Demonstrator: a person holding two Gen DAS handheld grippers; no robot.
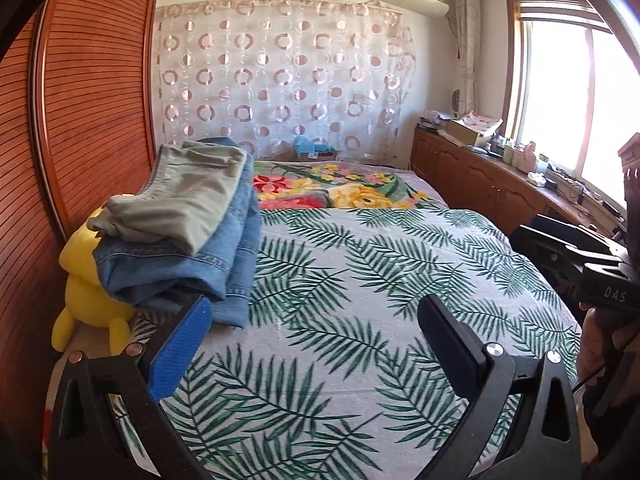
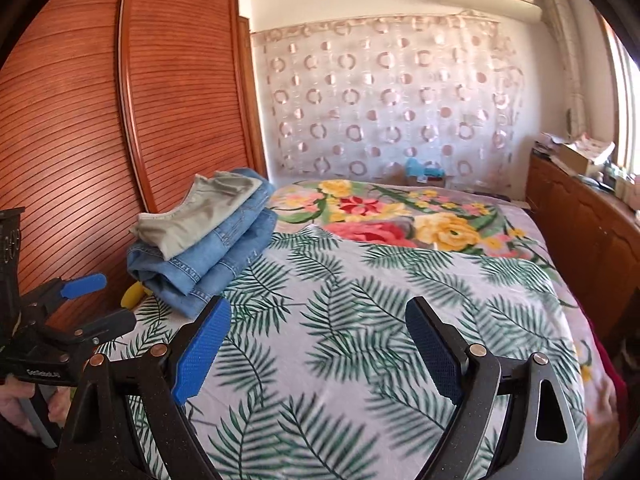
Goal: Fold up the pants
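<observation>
A pile of folded pants lies at the left edge of the bed: grey-green pants [image 1: 188, 196] on top of blue jeans [image 1: 224, 256]. The pile also shows in the right wrist view, the grey-green pants [image 2: 192, 216] above the jeans [image 2: 216, 256]. My left gripper [image 1: 316, 320] is open and empty, low over the leaf-print sheet, its left finger just in front of the jeans. My right gripper [image 2: 320, 328] is open and empty over the sheet, to the right of the pile. The left gripper also shows at the left edge of the right wrist view [image 2: 96, 300].
The leaf-print sheet [image 1: 360, 280] covers the near bed, with a floral blanket [image 1: 340, 188] beyond. A yellow plush toy [image 1: 84, 292] sits under the pile beside the wooden wardrobe [image 1: 80, 120]. A cluttered wooden cabinet [image 1: 500, 176] runs along the right under the window.
</observation>
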